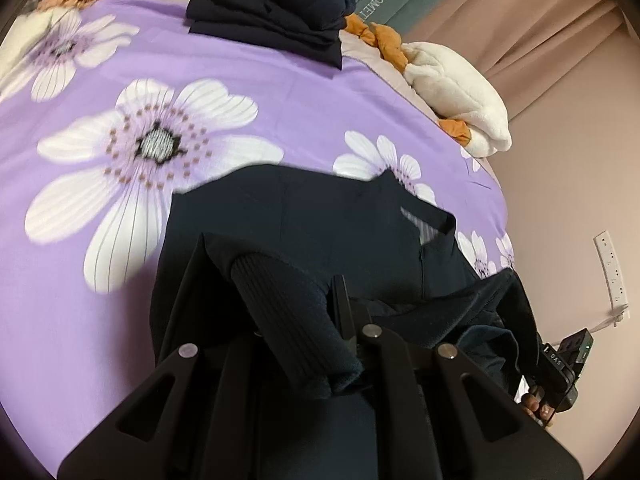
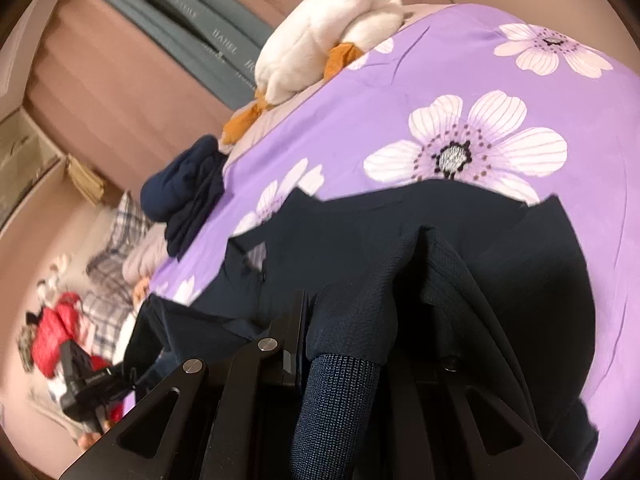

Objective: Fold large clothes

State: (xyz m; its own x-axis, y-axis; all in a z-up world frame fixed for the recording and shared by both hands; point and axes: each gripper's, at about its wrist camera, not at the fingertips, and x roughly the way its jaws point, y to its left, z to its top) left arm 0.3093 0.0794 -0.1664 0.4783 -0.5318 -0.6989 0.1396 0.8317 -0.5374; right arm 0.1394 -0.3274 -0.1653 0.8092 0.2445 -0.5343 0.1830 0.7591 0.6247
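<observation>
A large dark navy garment [image 1: 320, 216] lies on the purple flowered bedspread [image 1: 280, 92], partly lifted toward me. My left gripper [image 1: 316, 304] is shut on a ribbed cuff [image 1: 288, 304] of this garment, which drapes over the fingers. In the right wrist view the same navy garment [image 2: 400, 224] hangs over my right gripper [image 2: 360, 312], which is shut on another ribbed cuff [image 2: 340, 392]. The cloth hides most of both fingertips. The right gripper's body and the hand holding it show at the left wrist view's lower right edge.
A folded stack of navy clothes [image 1: 272, 8] sits at the far side of the bed [image 2: 500, 80]. A white plush duck [image 1: 460, 88] with orange feet lies at the bed's corner. Pink curtains [image 1: 540, 20] and a wall socket strip [image 1: 612, 268] stand beyond. Red and plaid items [image 2: 60, 328] lie off the bed.
</observation>
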